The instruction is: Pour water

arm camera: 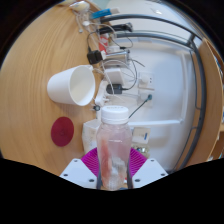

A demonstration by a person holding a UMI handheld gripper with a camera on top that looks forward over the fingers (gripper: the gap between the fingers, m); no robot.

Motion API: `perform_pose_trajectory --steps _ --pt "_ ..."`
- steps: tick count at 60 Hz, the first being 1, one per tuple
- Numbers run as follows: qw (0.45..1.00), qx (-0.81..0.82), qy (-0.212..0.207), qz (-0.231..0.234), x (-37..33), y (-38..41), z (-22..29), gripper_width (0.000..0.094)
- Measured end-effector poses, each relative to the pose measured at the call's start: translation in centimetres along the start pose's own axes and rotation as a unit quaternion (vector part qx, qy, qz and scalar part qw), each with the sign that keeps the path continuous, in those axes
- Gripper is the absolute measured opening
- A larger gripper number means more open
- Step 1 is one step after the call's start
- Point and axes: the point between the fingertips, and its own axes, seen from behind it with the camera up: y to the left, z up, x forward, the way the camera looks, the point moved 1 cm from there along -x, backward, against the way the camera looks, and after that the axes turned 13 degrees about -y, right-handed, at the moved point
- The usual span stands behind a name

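One clear capped bottle (114,148) pinched upright between the jaws' pink pads (92,160), no readable label, one white cup (72,86) beyond on wooden surface (35,60), one red disc (63,130) nearby.

Off at my nine o'clock a small dark red disc (63,130) lies flat on the wooden tabletop (40,60). Toward twelve o'clock a clutter of cables and small electronic parts (112,50) sits where the wood meets a white surface (175,90), which spreads out to my two and three o'clock. I can't make out the individual parts.
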Motion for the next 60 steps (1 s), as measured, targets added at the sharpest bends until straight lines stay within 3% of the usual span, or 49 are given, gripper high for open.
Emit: perform_pose_trajectory --steps 21,34,40,48,60 --pt "0.961 -0.277 0.007 -0.003 3.1 -2.6 3.9 0.0352" --pt "0.962 -0.271 0.005 0.008 3.1 -2.1 4.3 0.0352" --pt "0.980 -0.197 -0.011 0.003 2.5 -2.1 4.5 0.0353" --pt "0.998 0.060 -0.019 0.003 0.4 -1.2 3.5 0.0353" --pt "0.898 0.433 -0.077 0.025 -1.1 1.5 4.3 0.0362"
